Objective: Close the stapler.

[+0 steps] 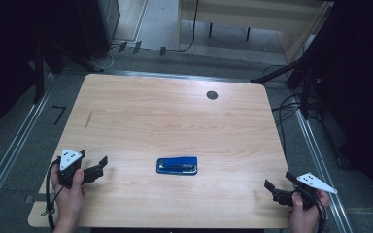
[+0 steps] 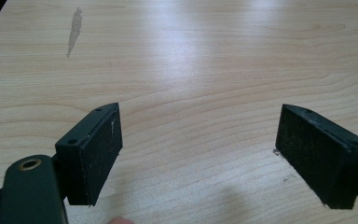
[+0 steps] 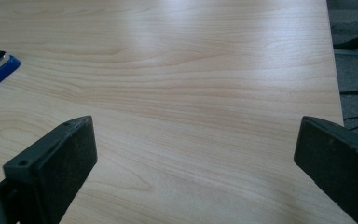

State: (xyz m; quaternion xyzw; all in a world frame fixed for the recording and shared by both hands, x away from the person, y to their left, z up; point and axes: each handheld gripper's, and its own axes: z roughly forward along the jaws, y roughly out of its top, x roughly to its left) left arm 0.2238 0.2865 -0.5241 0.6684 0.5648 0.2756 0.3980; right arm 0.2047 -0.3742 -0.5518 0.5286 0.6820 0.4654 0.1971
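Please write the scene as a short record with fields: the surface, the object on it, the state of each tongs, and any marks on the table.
surface: light wooden table
object: blue stapler, lying flat near the middle of the front half
left tongs: open, nothing between the jaws, near the front left corner
right tongs: open, nothing between the jaws, near the front right corner
contact: neither tongs touches the stapler
marks: dark round hole toward the far edge; grey streak at the left

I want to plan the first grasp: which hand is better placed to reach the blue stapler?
Left, slightly, I think. In the high view the left gripper sits nearer the blue stapler than the right gripper, at about its height. Both are open and empty.
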